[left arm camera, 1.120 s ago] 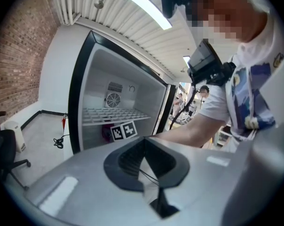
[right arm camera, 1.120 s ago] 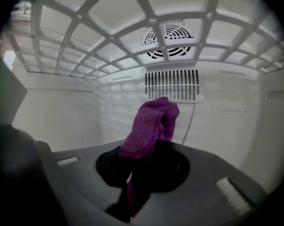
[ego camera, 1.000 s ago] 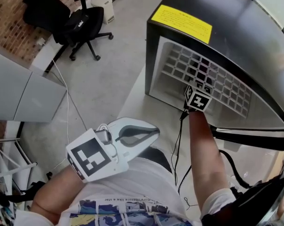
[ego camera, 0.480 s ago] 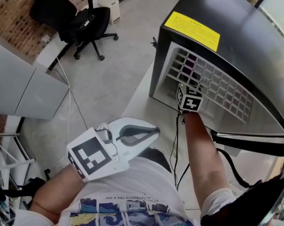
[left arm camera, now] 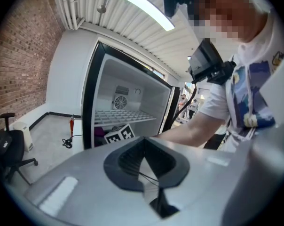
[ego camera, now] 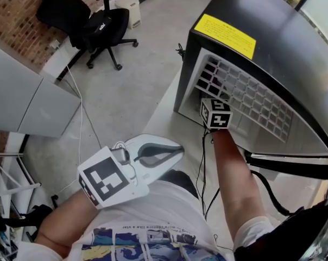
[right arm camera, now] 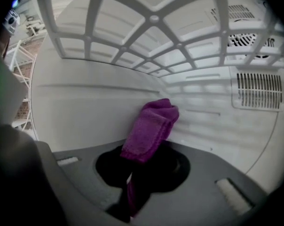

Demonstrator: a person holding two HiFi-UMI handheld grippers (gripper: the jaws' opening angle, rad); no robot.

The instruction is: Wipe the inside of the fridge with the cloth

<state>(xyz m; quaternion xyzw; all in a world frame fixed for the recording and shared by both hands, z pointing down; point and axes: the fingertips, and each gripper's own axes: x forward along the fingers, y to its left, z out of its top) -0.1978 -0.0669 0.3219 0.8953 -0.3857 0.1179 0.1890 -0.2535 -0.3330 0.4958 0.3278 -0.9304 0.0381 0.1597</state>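
A black mini fridge (ego camera: 272, 31) stands open, with a white inside and a wire shelf (ego camera: 245, 99). My right gripper (right arm camera: 142, 173) reaches in under that shelf; in the head view only its marker cube (ego camera: 215, 114) shows. It is shut on a purple cloth (right arm camera: 151, 128), whose folded end presses against the white inner wall (right arm camera: 85, 102). My left gripper (ego camera: 175, 150) is held near the person's body, outside the fridge, shut with nothing between its jaws. In the left gripper view the open fridge (left arm camera: 128, 102) and the right marker cube (left arm camera: 120, 134) lie ahead.
A vent grille (right arm camera: 257, 91) sits on the fridge's back wall at the right. A black office chair (ego camera: 101, 26) and a small white bin (ego camera: 126, 8) stand on the concrete floor at the far left. Cables (ego camera: 205, 162) trail below the fridge. A grey cabinet (ego camera: 23, 99) is at left.
My right gripper has slid to the left inside the fridge, under the shelf, with the cloth in it. The left gripper has stayed in place.
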